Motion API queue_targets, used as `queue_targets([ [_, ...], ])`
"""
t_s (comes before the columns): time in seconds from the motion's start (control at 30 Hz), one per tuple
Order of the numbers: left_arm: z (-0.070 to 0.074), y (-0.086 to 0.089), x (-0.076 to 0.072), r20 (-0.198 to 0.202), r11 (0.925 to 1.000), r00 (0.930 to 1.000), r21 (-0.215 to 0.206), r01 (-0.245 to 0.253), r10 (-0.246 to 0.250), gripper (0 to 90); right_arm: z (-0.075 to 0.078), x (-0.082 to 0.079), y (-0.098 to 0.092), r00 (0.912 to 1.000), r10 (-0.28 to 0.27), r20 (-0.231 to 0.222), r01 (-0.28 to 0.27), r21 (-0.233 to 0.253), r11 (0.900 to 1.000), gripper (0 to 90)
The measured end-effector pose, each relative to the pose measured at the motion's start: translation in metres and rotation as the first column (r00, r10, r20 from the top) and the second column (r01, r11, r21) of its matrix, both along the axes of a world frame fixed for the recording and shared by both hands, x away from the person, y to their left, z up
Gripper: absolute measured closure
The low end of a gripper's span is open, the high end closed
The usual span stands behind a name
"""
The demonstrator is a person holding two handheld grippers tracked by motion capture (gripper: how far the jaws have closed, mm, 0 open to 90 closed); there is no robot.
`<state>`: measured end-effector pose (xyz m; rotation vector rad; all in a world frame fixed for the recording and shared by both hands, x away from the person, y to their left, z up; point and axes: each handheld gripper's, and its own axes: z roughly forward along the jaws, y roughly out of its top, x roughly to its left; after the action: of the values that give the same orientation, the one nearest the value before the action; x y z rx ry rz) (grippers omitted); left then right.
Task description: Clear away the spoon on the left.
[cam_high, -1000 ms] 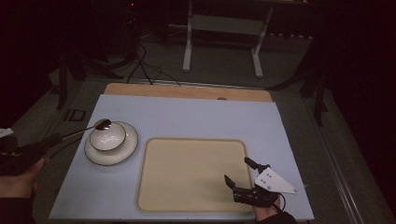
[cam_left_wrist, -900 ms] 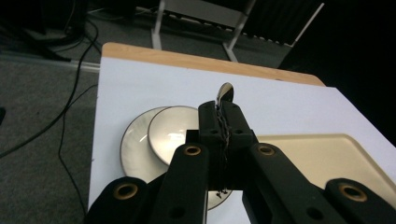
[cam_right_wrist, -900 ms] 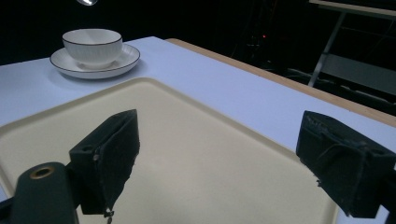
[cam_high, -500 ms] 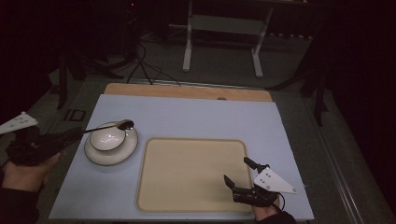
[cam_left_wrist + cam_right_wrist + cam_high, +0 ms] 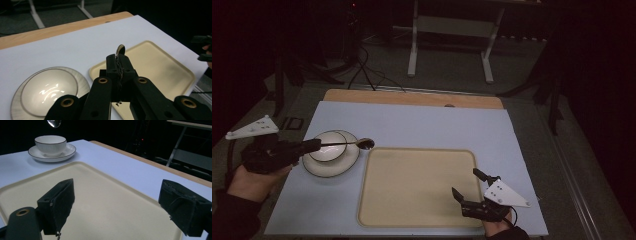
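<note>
left gripper (image 5: 314,145) clamps a spoon (image 5: 346,144), carrying it right past the cup (image 5: 328,146) toward the tray (image 5: 417,187). next: lower, release. right gripper (image 5: 471,186) gapes empty, near right.

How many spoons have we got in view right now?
1. The shiny metal spoon is clamped in the left gripper, raised past the white cup, its bowl near the beige tray edge.

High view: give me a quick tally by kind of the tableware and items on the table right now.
Spoon: 1
Cup: 1
Saucer: 1
Tray: 1
Total: 4
</note>
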<state>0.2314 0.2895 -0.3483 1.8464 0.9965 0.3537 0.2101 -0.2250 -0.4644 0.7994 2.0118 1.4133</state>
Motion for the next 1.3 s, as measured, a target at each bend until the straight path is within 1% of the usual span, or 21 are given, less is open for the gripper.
queue_targets([
  [0.13, 0.004, -0.008, 0.002, 0.002, 0.9986, 0.9988, 0.02, 0.049, -0.049, 89.7, 0.0, 0.0, 0.0, 1.0, 0.001, -0.002, -0.001, -0.001, 1.0, 13.6],
  [0.2, 0.005, -0.013, 0.003, 0.005, 0.9964, 0.9969, 0.034, 0.078, -0.078, 89.7, 0.0, 0.0, 0.0, 1.0, 0.002, -0.003, -0.002, 0.001, 1.0, 13.6],
  [0.23, 0.005, -0.015, 0.004, 0.004, 0.9953, 0.9958, 0.034, 0.091, -0.091, 89.6, 0.0, 0.001, 0.0, 1.0, 0.003, -0.003, -0.003, 0.001, 1.0, 13.6],
  [0.33, 0.006, -0.022, 0.006, 0.01, 0.9896, 0.9904, 0.043, 0.137, -0.138, 89.6, 0.0, 0.0, 0.0, 1.0, 0.003, -0.003, -0.003, 0.002, 1.0, 13.6],
  [0.4, 0.005, -0.026, 0.007, 0.012, 0.9837, 0.985, 0.055, 0.171, -0.172, 89.6, 0.0, 0.0, 0.0, 1.0, 0.004, 0.0, -0.004, 0.003, 1.0, 13.6],
  [0.5, 0.003, -0.033, 0.011, 0.002, 0.9753, 0.9781, 0.076, 0.207, -0.208, 89.6, 0.0, 0.0, 0.0, 1.0, 0.005, 0.0, -0.005, 0.004, 1.0, 13.6],
  [0.67, 0.0, -0.044, 0.017, -0.031, 0.9568, 0.9629, 0.108, 0.27, -0.268, 89.6, 0.0, 0.0, 0.0, 1.0, 0.007, -0.001, -0.007, 0.006, 1.0, 13.6],
  [0.77, -0.004, -0.049, 0.022, -0.057, 0.9437, 0.9523, 0.129, 0.305, -0.3, 89.6, 0.0, 0.0, 0.0, 1.0, 0.009, -0.001, -0.009, 0.004, 1.0, 13.6],
  [0.83, -0.008, -0.052, 0.025, -0.08, 0.9316, 0.9419, 0.142, 0.335, -0.326, 89.6, 0.0, 0.0, 0.0, 1.0, 0.009, -0.001, -0.009, 0.005, 1.0, 13.6],
  [0.93, -0.015, -0.055, 0.028, -0.107, 0.918, 0.9314, 0.163, 0.362, -0.348, 89.6, 0.0, 0.0, 0.0, 1.0, 0.009, 0.0, -0.009, 0.005, 1.0, 13.6],
  [0.97, -0.016, -0.056, 0.028, -0.115, 0.9154, 0.9294, 0.168, 0.366, -0.351, 89.6, 0.0, 0.0, 0.0, 1.0, 0.009, 0.002, -0.009, 0.005, 1.0, 13.6],
  [1.0, -0.018, -0.057, 0.029, -0.122, 0.9143, 0.9284, 0.17, 0.368, -0.351, 89.6, 0.0, 0.0, 0.0, 1.0, 0.01, 0.0, -0.01, 0.005, 1.0, 13.6],
  [1.1, -0.021, -0.058, 0.031, -0.14, 0.9095, 0.9224, 0.168, 0.38, -0.36, 89.6, 0.0, 0.0, 0.0, 0.9999, 0.01, -0.001, -0.01, 0.005, 1.0, 13.6],
  [1.13, -0.021, -0.059, 0.031, -0.146, 0.9064, 0.9201, 0.173, 0.385, -0.363, 89.6, 0.0, 0.0, 0.0, 0.9999, 0.01, -0.003, -0.01, 0.005, 1.0, 13.6],
  [1.2, -0.022, -0.061, 0.03, -0.159, 0.8988, 0.9123, 0.174, 0.402, -0.378, 89.5, 0.0, 0.0, 0.0, 0.9999, 0.011, -0.002, -0.011, 0.004, 1.0, 13.6],
  [1.23, -0.022, -0.062, 0.03, -0.168, 0.8915, 0.9066, 0.183, 0.415, -0.387, 89.5, 0.0, 0.0, 0.0, 0.9999, 0.012, -0.002, -0.012, 0.004, 1.0, 13.6],
  [1.3, -0.022, -0.065, 0.029, -0.186, 0.8804, 0.8959, 0.188, 0.435, -0.403, 89.6, 0.0, 0.0, 0.0, 0.9999, 0.012, -0.003, -0.012, 0.004, 1.0, 13.6],
])
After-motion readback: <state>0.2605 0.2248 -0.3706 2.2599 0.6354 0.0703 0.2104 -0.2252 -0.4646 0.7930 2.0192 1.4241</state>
